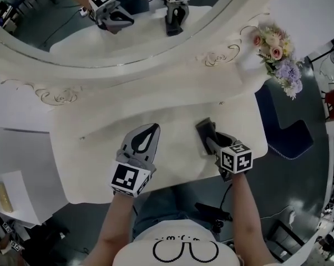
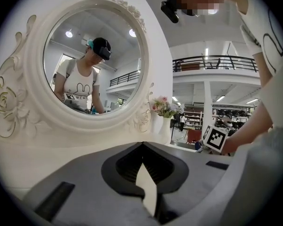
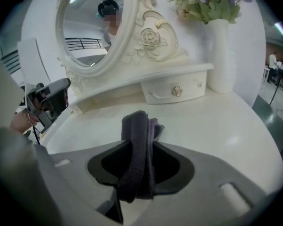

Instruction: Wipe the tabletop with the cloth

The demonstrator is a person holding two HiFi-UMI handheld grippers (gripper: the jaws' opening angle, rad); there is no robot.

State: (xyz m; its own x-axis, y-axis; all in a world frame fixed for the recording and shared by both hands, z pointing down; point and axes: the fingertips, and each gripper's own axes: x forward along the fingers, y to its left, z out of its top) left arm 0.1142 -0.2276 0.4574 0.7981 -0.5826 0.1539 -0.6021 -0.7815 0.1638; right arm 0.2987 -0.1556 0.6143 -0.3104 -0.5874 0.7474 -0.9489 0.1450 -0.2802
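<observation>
**White vanity top, cloth clamped and angled down to wipe**

Head view: the glossy white tabletop (image 1: pixel 95 132) lies bare below an oval white-framed mirror (image 1: pixel 172 60). The right gripper (image 1: pixel 210 138) tilts steeply down onto it, with the dark grey folded terry cloth (image 1: pixel 203 126) sticking out ahead of its tips. That pitch probably puts the fabric, not the plastic, against the surface. The left gripper (image 1: pixel 154 127) lies nearly level to its left, jaws together, seemingly parked clear of the wiping path.

Left gripper view: the tips meet with nothing between them. Ahead is the mirror frame (image 2: pixel 33 79), and off to the right a bunch of pastel artificial flowers (image 2: pixel 164 106).

Right gripper view: the jaws are clamped on the cloth (image 3: pixel 136 126). Its fold stands up through the jaws and its free end touches the tabletop (image 3: pixel 221 131) just ahead. Beyond is a small white drawer (image 3: pixel 174 91).
</observation>
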